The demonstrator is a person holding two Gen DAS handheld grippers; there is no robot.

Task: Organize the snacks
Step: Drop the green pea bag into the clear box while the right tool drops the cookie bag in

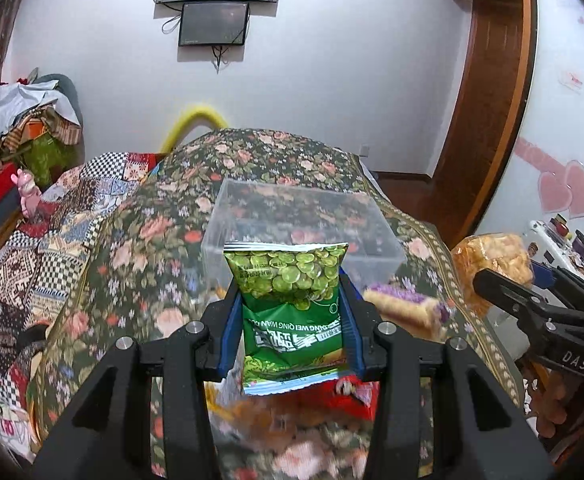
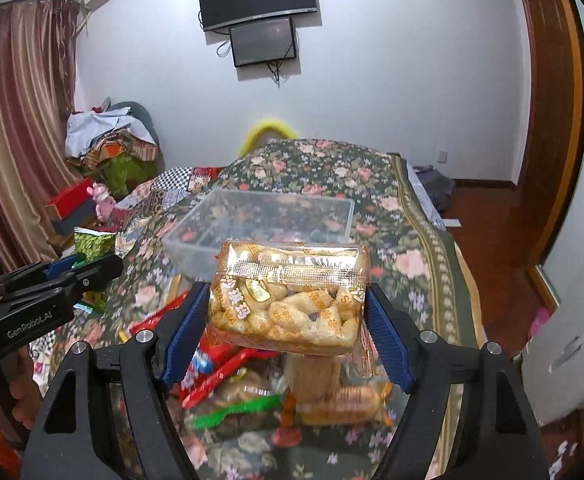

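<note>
Left wrist view: The left gripper [image 1: 292,320] occupies the lower centre of the frame. Its jaws are closed to a narrow gap on a green pea snack packet [image 1: 290,312], with the blue pads pressing both side edges. The packet stands upright and clear of the surface. Directly behind it, at frame centre, is a clear plastic box [image 1: 303,220] resting on the desk [image 1: 140,240], which is covered by a floral cloth. A purple-topped snack bar [image 1: 403,308] lies just right of the packet. More wrapped snacks [image 1: 331,396], blurred, lie below the packet. At the right edge, the right gripper [image 1: 507,276] carries an orange-tinted bag.

Right wrist view: The right gripper [image 2: 288,312] fills the lower centre. Its jaws are set moderately wide and clamp a transparent bag of puffed rice bars [image 2: 288,300] by its two sides. The bag is raised above a loose pile of snacks [image 2: 252,392] on the desk [image 2: 419,264]. The clear plastic box [image 2: 260,220] sits beyond it, above centre. At the left edge, the left gripper [image 2: 92,264] holds the green packet [image 2: 94,244].
</note>
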